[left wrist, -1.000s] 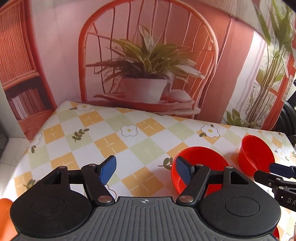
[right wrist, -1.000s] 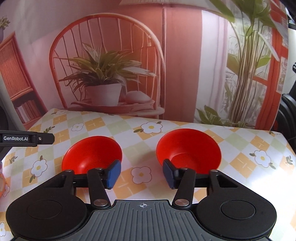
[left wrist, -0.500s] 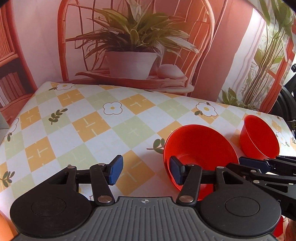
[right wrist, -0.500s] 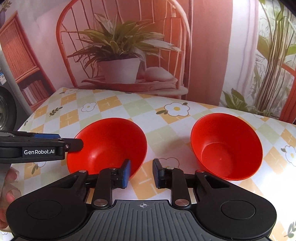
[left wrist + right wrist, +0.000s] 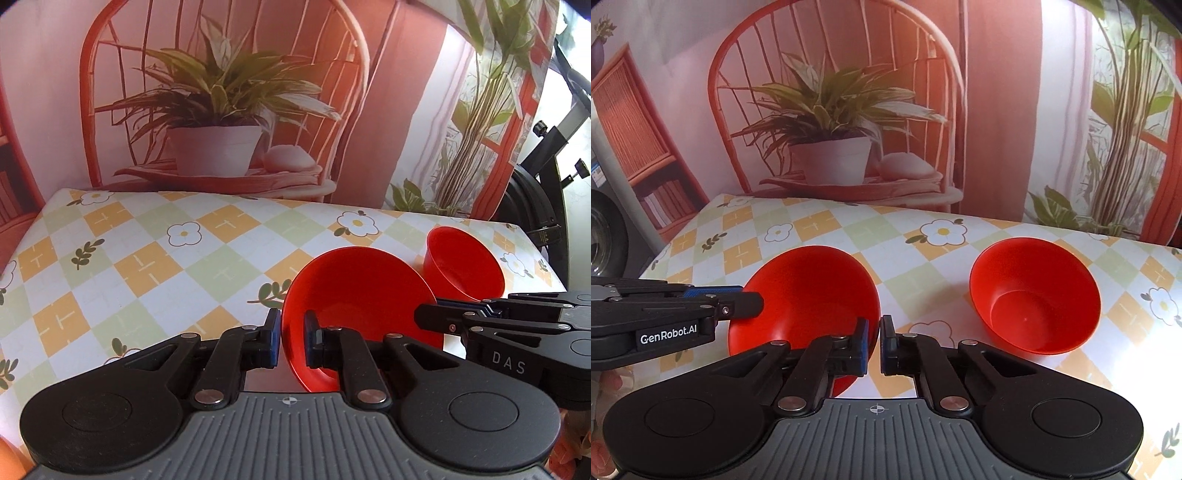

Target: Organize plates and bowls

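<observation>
Two red bowls are seen on the checked, flower-printed table. The near bowl [image 5: 354, 295] is gripped on opposite sides of its rim: the left claw [image 5: 291, 341] is closed on the left rim, one pad inside and one outside, and the right claw [image 5: 873, 341] is closed likewise on the right rim. The bowl appears tilted between them. The far bowl [image 5: 1036, 295] stands upright nearer the table's right edge, untouched.
</observation>
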Motion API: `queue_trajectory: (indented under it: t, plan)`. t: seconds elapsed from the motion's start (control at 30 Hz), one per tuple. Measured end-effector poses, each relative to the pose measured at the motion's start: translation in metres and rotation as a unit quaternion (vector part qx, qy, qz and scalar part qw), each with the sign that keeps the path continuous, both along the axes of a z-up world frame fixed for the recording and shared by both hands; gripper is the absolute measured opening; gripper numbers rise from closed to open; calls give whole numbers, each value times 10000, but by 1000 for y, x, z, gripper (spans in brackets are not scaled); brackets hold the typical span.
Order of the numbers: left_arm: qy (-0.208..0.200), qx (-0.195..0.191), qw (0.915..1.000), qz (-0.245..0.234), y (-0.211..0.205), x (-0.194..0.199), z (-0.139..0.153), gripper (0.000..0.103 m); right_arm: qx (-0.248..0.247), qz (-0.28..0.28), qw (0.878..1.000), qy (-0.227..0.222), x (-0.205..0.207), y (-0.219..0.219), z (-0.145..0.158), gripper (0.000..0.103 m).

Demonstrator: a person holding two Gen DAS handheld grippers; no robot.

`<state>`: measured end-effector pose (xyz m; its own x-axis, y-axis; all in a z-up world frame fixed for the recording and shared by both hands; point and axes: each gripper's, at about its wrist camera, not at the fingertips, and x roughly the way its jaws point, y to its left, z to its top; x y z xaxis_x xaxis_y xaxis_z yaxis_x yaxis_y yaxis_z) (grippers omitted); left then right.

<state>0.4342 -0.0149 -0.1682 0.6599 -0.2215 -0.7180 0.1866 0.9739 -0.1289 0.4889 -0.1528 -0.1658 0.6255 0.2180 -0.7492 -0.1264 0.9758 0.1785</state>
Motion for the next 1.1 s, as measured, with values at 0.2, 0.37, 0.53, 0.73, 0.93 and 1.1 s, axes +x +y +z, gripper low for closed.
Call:
queue_trajectory:
  t: [0.2, 0.37, 0.53, 0.73, 0.93, 1.1]
  plan:
    - [-43, -128, 9999, -38, -4, -16, 20, 14, 313, -243, 9992, -80, -20, -13, 18, 4]
    - [-125, -99, 9998, -128, -15, -36, 35, 14, 563, -467, 9969, -286, -46, -28, 36, 3]
    - [-172, -18, 9994, -308, -33, -58, 45, 14, 713, -695, 9942, -402, -75, -48, 45, 3]
    - [-132, 148, 9983, -550, -58, -79, 43, 14, 792, -995, 9909, -444, -110, -71, 42, 3]
    - [-25, 280, 9971, -714, -74, -93, 36, 14, 910, -1200, 9875, -467, -136, -85, 36, 3]
    - [119, 371, 9964, -750, -79, -97, 27, 14, 1100, -1330, 9844, -330, -150, -92, 24, 3]
